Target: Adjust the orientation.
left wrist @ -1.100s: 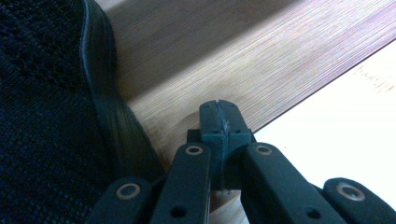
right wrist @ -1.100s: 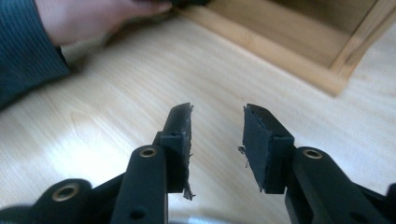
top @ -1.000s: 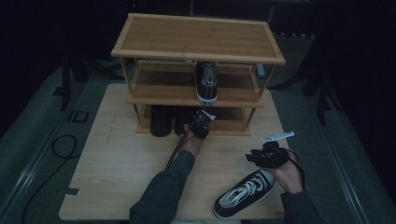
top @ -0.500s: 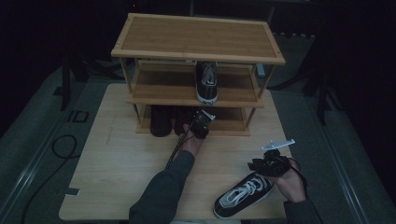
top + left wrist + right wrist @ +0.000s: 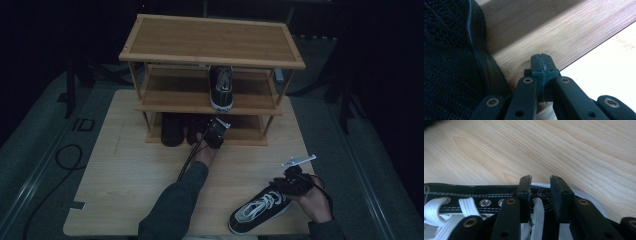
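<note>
Black lace-up sneaker (image 5: 261, 211), at table's 5 o'clock edge, is judged light, with soft canvas best pinched at the stiffer eyelet rim, where right gripper (image 5: 540, 185) is slightly parted; left gripper (image 5: 541, 62) is closed empty by the shelf.

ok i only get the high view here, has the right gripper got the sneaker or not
observer: Not clamped. The right gripper has its jaws apart over the sneaker, at the laced edge by the eyelets.
operator: and the left one, holding anything
observer: No. The left gripper is shut on nothing, tips over the bottom shelf board.
operator: whats beside it
observer: A black shoe; its ribbed sole sits just left of the jaws in the left gripper view.
</note>
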Demonstrator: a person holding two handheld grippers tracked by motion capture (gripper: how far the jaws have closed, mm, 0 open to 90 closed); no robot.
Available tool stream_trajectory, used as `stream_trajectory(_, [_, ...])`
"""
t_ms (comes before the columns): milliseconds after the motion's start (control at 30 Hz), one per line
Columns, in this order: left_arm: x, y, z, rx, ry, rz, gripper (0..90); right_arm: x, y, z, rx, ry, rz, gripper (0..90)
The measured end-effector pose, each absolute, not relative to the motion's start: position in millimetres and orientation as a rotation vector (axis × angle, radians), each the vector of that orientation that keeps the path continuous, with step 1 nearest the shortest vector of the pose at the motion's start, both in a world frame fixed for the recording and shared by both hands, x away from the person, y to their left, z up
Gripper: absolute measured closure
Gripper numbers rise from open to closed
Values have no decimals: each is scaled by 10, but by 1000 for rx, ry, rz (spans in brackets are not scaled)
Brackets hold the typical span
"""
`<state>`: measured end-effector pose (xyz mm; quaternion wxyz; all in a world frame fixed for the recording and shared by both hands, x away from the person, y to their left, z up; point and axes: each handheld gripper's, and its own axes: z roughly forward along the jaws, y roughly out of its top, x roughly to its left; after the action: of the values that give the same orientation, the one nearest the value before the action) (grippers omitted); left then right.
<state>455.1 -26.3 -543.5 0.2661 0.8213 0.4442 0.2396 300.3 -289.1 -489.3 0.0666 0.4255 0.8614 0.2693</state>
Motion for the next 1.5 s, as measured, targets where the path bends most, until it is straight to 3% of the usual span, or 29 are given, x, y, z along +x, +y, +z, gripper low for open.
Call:
stream_trajectory(67, [4550,-262,-5435,2218,1199,649,900,3005,-2888,-4889,1285,2591,794,761])
stream_trajectory(433, [4547,-258,-5436,2216,1200,649,900,2946,-2917,-4831,1246,2598,757,729])
stream_trajectory(500, [4546,-258,-5437,2215,1200,649,900,2941,-2892,-4828,1226,2607,718,755])
stream_trajectory(533, [4547,-257,-5437,2215,1200,649,900,2935,-2853,-4835,1203,2636,690,842])
stream_trajectory(667, [4547,-257,-5437,2216,1199,650,900,2939,-2831,-4834,1208,2603,699,888])
stream_trajectory(1500, [4548,-252,-5438,2216,1193,650,900,3524,-2399,-4805,1142,2543,880,896])
